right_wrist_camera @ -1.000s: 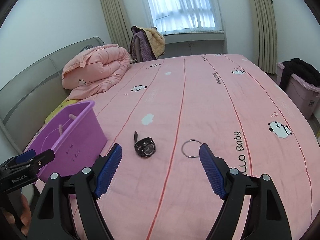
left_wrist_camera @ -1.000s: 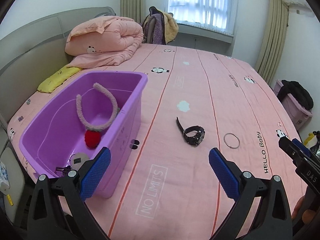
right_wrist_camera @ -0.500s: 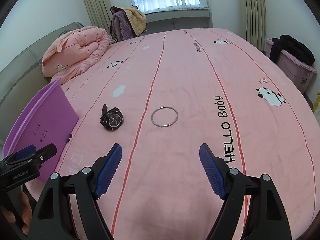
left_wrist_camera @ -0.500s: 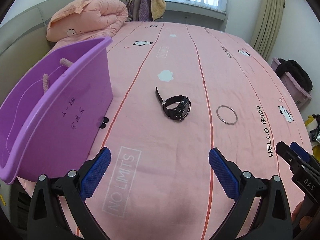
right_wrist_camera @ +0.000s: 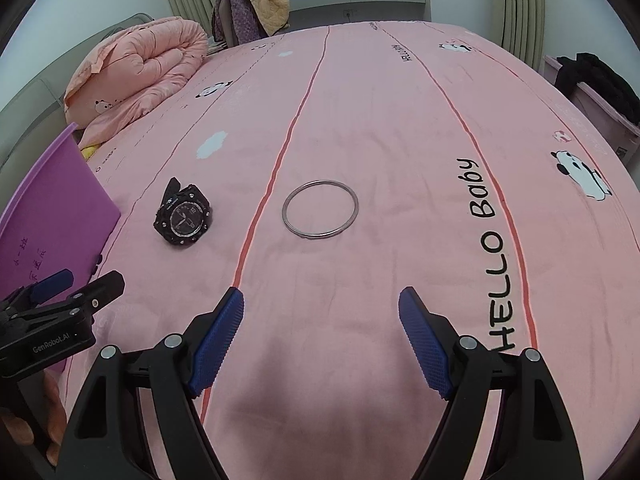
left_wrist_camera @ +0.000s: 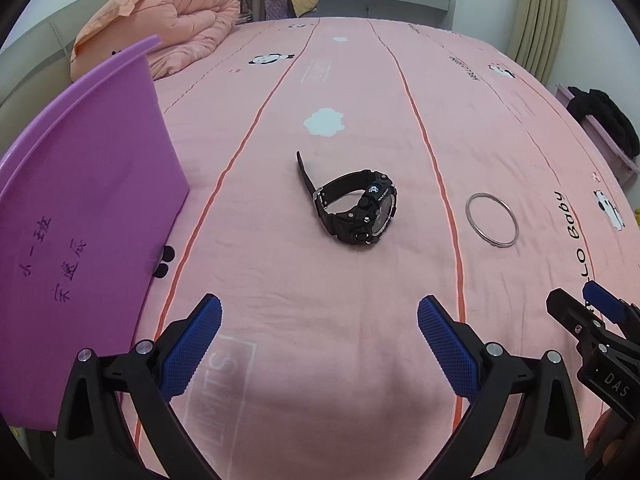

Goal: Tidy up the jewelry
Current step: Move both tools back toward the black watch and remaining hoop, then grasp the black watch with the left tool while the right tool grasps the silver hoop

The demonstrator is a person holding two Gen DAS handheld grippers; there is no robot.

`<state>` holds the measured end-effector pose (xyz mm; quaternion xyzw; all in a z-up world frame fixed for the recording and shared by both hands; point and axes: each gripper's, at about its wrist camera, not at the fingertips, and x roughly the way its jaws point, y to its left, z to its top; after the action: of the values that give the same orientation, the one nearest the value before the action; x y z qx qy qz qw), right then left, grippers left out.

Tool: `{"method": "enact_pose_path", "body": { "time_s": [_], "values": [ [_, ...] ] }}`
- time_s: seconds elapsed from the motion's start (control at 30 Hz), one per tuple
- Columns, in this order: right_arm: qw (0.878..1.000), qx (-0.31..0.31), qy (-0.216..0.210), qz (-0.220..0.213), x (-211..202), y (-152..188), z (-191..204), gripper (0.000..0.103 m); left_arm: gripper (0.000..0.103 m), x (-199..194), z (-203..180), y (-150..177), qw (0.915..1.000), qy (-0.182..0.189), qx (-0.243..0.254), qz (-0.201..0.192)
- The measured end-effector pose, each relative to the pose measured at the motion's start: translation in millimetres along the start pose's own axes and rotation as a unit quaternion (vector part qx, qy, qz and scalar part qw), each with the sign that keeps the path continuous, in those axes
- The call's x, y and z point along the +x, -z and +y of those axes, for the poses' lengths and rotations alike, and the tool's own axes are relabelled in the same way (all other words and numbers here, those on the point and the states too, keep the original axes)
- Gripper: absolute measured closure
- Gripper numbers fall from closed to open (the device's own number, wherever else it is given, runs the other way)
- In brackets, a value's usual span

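Observation:
A black wristwatch lies on the pink bedsheet, ahead of my open, empty left gripper. It also shows in the right wrist view. A silver bangle lies flat to its right; in the right wrist view the bangle is straight ahead of my open, empty right gripper. The purple bin stands at the left, its inside hidden. The left gripper appears low left in the right wrist view, the right gripper low right in the left wrist view.
A folded pink quilt lies at the far left of the bed. A chair with clothes stands beyond the bed by the window. A pink box with black clothing stands to the right of the bed.
Both grippers have dropped lower and moved forward toward the watch and bangle, which now look larger. The bin's inside has gone out of view. Both grippers stay open.

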<state>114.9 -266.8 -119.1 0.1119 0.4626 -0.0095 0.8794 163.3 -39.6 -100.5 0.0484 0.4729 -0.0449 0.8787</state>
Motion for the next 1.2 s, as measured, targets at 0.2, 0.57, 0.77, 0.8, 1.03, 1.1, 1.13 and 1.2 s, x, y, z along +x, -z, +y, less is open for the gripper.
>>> {"method": "enact_pose_path", "body": {
  "time_s": [0.2, 0.57, 0.77, 0.8, 1.03, 1.1, 1.13, 1.2],
  "values": [
    [1.0, -0.007, 0.002, 0.014, 37, -17, -1, 0.027, 0.006, 34, -9, -13, 0.9999, -0.001, 0.013, 0.009],
    [0.999, -0.03, 0.018, 0.017, 82, -43, 0, 0.027, 0.006, 81, -15, -29, 0.9997, -0.009, 0.008, 0.023],
    [0.998, -0.052, 0.03, 0.012, 94, -49, 3, 0.023, 0.006, 97, -17, -36, 0.9996, -0.009, 0.011, 0.023],
    [0.998, -0.055, 0.031, 0.012, 96, -50, 3, 0.022, 0.006, 99, -18, -37, 0.9997, -0.01, 0.011, 0.022],
    [0.998, -0.054, 0.029, 0.014, 107, -60, -1, 0.02, 0.005, 108, -19, -46, 0.9997, -0.007, 0.01, 0.02],
    [0.998, -0.057, 0.032, 0.015, 109, -61, 0, 0.019, 0.005, 111, -19, -49, 0.9997, -0.007, 0.012, 0.02],
    [0.997, -0.06, 0.035, 0.015, 110, -61, 1, 0.018, 0.005, 113, -20, -51, 0.9997, -0.006, 0.013, 0.021],
    [0.997, -0.064, 0.04, 0.016, 113, -62, 3, 0.017, 0.005, 116, -20, -54, 0.9997, -0.004, 0.012, 0.023]
  ]
}}
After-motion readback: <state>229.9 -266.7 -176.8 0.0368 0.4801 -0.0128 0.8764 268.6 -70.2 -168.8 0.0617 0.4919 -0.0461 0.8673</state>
